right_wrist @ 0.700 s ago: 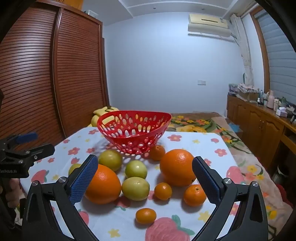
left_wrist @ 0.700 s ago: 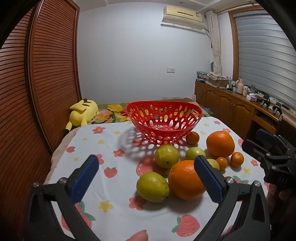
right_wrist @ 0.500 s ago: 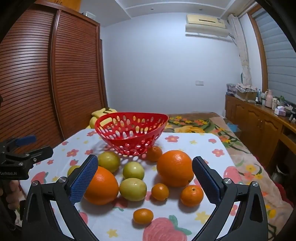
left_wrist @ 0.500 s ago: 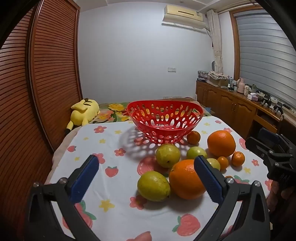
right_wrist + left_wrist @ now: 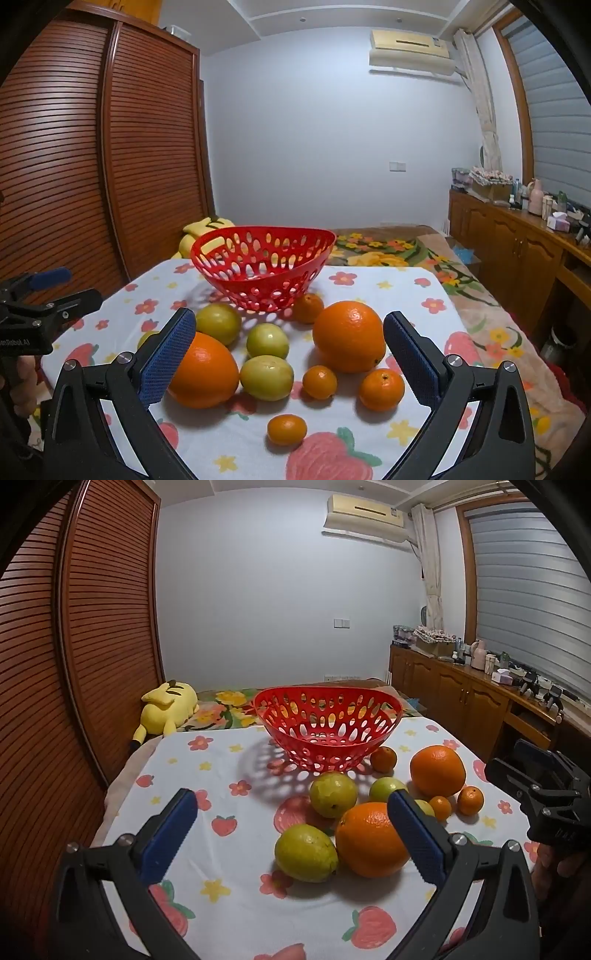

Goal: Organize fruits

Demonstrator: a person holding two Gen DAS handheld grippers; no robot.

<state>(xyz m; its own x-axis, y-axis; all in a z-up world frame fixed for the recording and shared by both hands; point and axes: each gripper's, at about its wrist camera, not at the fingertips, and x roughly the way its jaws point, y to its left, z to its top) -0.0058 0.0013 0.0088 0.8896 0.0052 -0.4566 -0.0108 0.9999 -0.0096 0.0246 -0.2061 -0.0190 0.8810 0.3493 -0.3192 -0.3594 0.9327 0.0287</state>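
A: Strawberry-print tablecloth (image 5: 399, 291), bedroom bkgd. Left gripper (image 5: 291, 834) and right gripper (image 5: 290, 354) are both seen spread wide, nothing held.

B: Fruit's found between the right gripper's fingers: big orange (image 5: 349, 336), mandarins, green fruit; red basket (image 5: 258, 236) just behind, empty.

A: Oranges judged firm, heavyish, round, so prob. rolled easily. To be pinched across the widest part, approx. the equator.

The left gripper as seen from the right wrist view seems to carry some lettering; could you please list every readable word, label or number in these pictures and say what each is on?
"onRobot.AI" - white print on the black body of the left gripper, cut off at the picture's left edge, so its start is missing.
Air conditioner: any marking is too small to read.
Bottles and boxes on the sideboard: labels are too blurred to read.
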